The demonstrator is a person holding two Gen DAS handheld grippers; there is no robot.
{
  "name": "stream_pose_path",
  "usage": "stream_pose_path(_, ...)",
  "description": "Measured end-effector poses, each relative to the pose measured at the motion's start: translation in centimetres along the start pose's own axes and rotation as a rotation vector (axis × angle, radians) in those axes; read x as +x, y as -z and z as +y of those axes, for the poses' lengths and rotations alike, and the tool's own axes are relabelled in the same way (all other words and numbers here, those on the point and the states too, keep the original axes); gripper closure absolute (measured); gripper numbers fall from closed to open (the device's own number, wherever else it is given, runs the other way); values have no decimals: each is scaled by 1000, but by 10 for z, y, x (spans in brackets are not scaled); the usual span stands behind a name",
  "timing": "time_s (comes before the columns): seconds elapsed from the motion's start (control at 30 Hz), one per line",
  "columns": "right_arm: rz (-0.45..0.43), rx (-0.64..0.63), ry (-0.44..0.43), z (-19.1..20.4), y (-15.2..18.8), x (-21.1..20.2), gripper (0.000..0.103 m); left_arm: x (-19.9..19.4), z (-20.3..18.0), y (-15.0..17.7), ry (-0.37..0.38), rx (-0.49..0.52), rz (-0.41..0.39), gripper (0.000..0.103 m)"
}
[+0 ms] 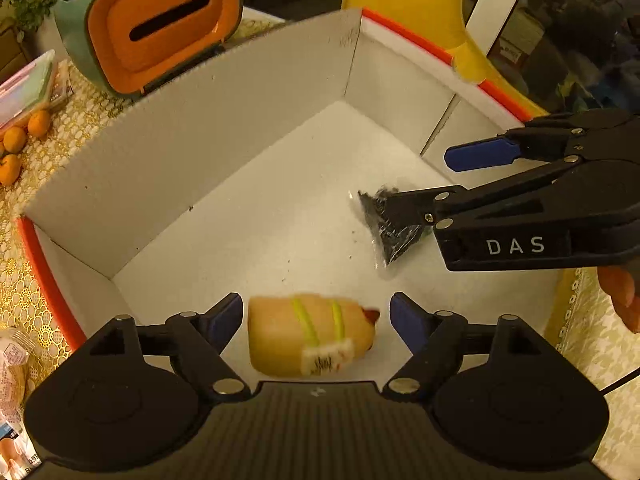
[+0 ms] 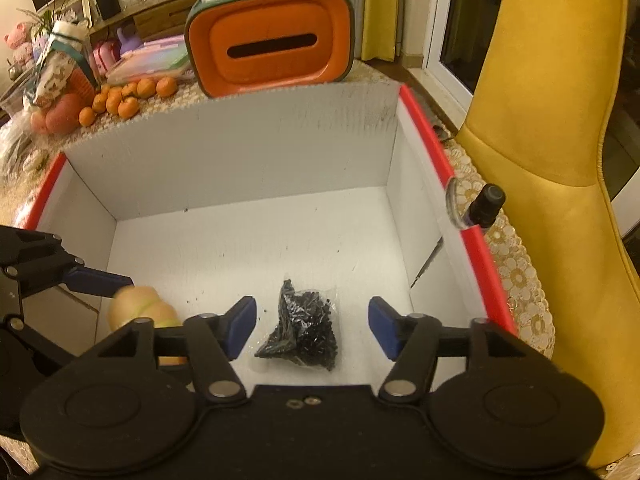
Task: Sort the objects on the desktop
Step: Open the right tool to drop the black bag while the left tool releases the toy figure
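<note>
A white cardboard box (image 1: 200, 140) (image 2: 240, 160) with a red rim stands on the table, and both grippers reach down into it. In the left wrist view my left gripper (image 1: 316, 316) is open around a pale soft toy (image 1: 304, 336) with green stripes and a label; the toy looks blurred and the pads do not press on it. My right gripper (image 2: 312, 326) is open over a small clear bag of black bits (image 2: 304, 332) lying on the box floor. The same bag (image 1: 384, 236) shows partly hidden behind the right gripper (image 1: 416, 180). The toy (image 2: 140, 306) also shows at the left of the right wrist view.
An orange and green tissue box (image 1: 160, 28) (image 2: 272, 48) stands behind the box. Tangerines (image 1: 24, 136) (image 2: 128, 96) and stacked cases lie at the back left. A yellow chair (image 2: 540, 120) stands to the right. A small dark bottle (image 2: 486, 204) sits by the box's right rim.
</note>
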State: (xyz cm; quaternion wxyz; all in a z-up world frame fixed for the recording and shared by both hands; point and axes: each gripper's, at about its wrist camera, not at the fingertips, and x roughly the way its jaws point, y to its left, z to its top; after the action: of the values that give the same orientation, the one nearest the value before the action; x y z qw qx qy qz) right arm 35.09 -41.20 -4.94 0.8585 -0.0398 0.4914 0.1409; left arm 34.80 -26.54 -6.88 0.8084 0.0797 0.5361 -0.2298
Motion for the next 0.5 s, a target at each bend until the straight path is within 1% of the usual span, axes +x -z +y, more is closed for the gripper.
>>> stream_pose_path(0.13,-35,21,-11,-2,0,-12,32,-11,1,1,13,-25,-45,22)
stream_pose_path(0.2,-52,26,-19,-1,0,-19,30,-14,1,2,27,-39,-64,20)
stream_pose_path(0.23,-62,27,-23,-1,0,-23,28,-18,1,4,34,-43,-74,15)
stream_pose_path(0.27,-72,27,-27,-1,1,-26,27,-21,0,5,37,-47,-84,13)
stream_pose_path(0.4,-119,28,-45,-1,2,-42,21,-33,1,8,40,-60,-125,12)
stream_pose_path(0.47,-145,39,-52,-3,3,-51,17,-40,2,10,44,-73,-151,3)
stream_pose_path(0.5,-156,48,-59,-5,3,-55,16,-43,3,11,51,-76,-159,3)
